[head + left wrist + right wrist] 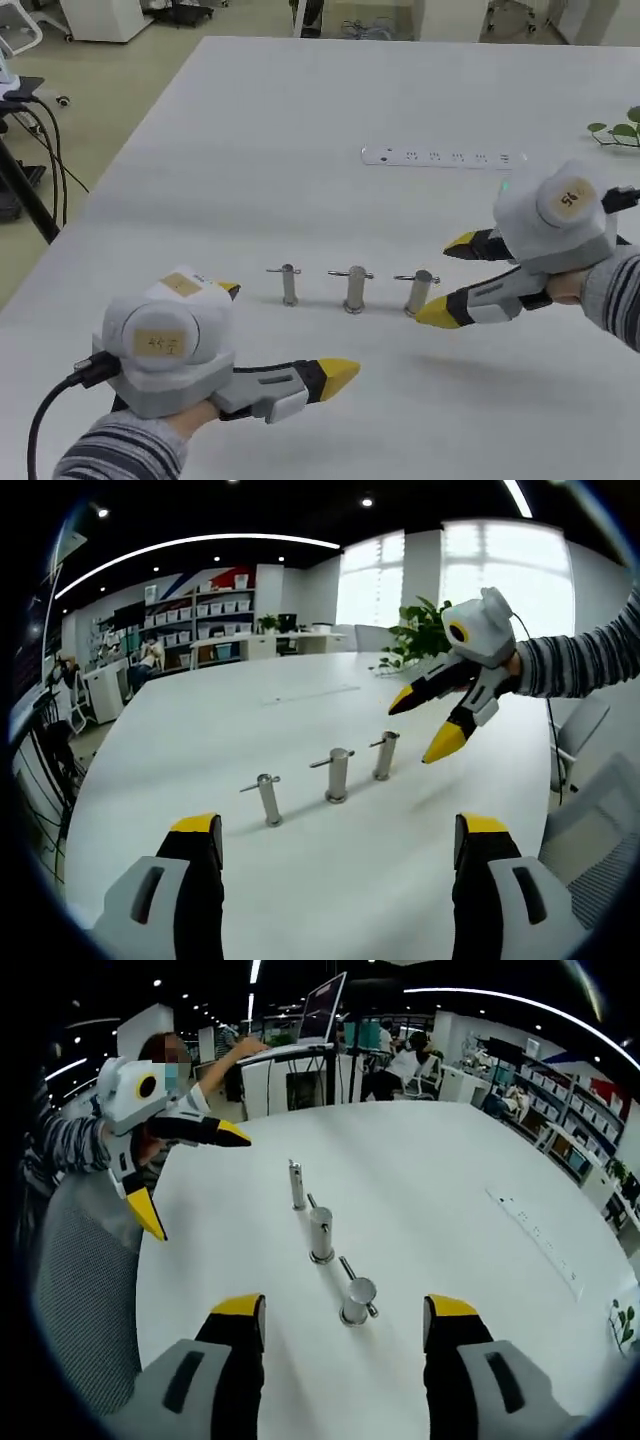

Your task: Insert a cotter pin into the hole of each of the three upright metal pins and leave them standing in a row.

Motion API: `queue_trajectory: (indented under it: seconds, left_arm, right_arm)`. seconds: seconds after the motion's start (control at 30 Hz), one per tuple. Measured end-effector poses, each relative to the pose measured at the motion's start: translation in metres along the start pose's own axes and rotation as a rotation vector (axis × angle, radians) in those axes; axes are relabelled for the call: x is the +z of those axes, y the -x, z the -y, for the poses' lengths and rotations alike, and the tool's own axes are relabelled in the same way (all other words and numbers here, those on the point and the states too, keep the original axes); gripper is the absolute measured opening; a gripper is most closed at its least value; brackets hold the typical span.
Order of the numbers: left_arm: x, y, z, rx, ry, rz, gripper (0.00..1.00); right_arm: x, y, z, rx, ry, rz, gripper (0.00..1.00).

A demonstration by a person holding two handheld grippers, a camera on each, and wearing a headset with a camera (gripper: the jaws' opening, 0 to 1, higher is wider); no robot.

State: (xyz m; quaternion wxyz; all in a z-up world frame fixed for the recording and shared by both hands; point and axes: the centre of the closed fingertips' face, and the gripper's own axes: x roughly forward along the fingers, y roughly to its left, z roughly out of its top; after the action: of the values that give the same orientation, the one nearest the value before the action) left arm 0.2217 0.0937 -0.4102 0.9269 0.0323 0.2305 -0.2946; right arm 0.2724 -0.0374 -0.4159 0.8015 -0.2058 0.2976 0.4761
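**Pins (355, 289): three upright in a row, a cotter (350, 273) through each**

From my head view the row runs left to right across the white table (300, 120), near its middle and broadside to me. The left pin (289, 285) is slimmer than the middle pin (355, 290) and the right pin (420, 291). All three are silver cylinders standing straight, and each has a thin wire crossing it level just under the top. This view also shows a power strip (443, 157) lying farther back and a plant (620, 132) at the far right edge.

My left gripper view (339, 825) sees the row at a slant, running away toward my right gripper (421, 723). Here each wire juts out sideways from its pin. Shelves (200, 615) and bright windows (400, 580) stand behind.

My right gripper view (345, 1308) looks down the row almost end-on. The right pin (357, 1300) is nearest, so I see its round top, with the wire poking out on both sides. A chair (85, 1290) stands by the table edge.

My left gripper (284, 331) hovers near me, left of the row, with its fingers spread wide and empty. My right gripper (448, 278) is also spread and empty. Its lower tip sits just beside the right pin's foot in the head view, while the left gripper view shows a gap between them.
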Motion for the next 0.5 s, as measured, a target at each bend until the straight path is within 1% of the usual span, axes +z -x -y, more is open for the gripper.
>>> queue_trajectory:
  seconds: [0.03, 0.1, 0.13, 0.2, 0.23, 0.27, 0.3, 0.33, 0.37, 0.4, 0.43, 0.5]
  left_arm:
    - [0.001, 0.0, -0.001, 0.002, 0.005, 0.002, 0.96]
    - [0.003, 0.001, -0.003, 0.005, 0.014, 0.008, 0.98]
    - [0.003, 0.001, -0.003, 0.009, 0.016, 0.008, 0.99]
    - [0.004, 0.002, -0.007, 0.028, 0.018, 0.01, 0.99]
    - [0.004, 0.002, -0.007, 0.031, 0.021, 0.011, 0.99]
    - [0.005, 0.002, -0.009, 0.039, 0.038, 0.016, 0.99]
    - [0.006, 0.003, -0.01, 0.037, 0.05, 0.021, 0.99]
    - [0.007, 0.004, -0.01, 0.038, 0.053, 0.023, 0.99]
    - [0.008, 0.005, -0.011, 0.043, 0.048, 0.028, 0.99]
    - [0.009, 0.005, -0.011, 0.046, 0.041, 0.03, 0.99]
    - [0.009, 0.006, -0.012, 0.047, 0.033, 0.028, 0.99]
    - [0.009, 0.007, -0.011, 0.046, 0.032, 0.029, 0.99]
  right_arm:
    - [0.003, 0.003, -0.001, -0.019, -0.032, 0.031, 0.65]
    - [0.005, 0.008, -0.004, -0.038, -0.098, 0.073, 0.7]
    - [0.005, 0.011, -0.005, -0.049, -0.126, 0.084, 0.72]
    - [0.008, 0.016, -0.012, -0.052, -0.186, 0.129, 0.74]
    - [0.011, 0.018, -0.014, -0.067, -0.242, 0.171, 0.74]
    - [0.013, 0.019, -0.019, -0.06, -0.261, 0.198, 0.76]
    - [0.012, 0.02, -0.022, -0.06, -0.275, 0.204, 0.79]
    - [0.011, 0.022, -0.022, -0.077, -0.287, 0.213, 0.8]
    - [0.011, 0.023, -0.023, -0.086, -0.28, 0.226, 0.81]
    - [0.011, 0.025, -0.028, -0.084, -0.283, 0.235, 0.81]
    - [0.012, 0.026, -0.031, -0.088, -0.302, 0.246, 0.82]
    - [0.013, 0.028, -0.035, -0.091, -0.305, 0.264, 0.83]
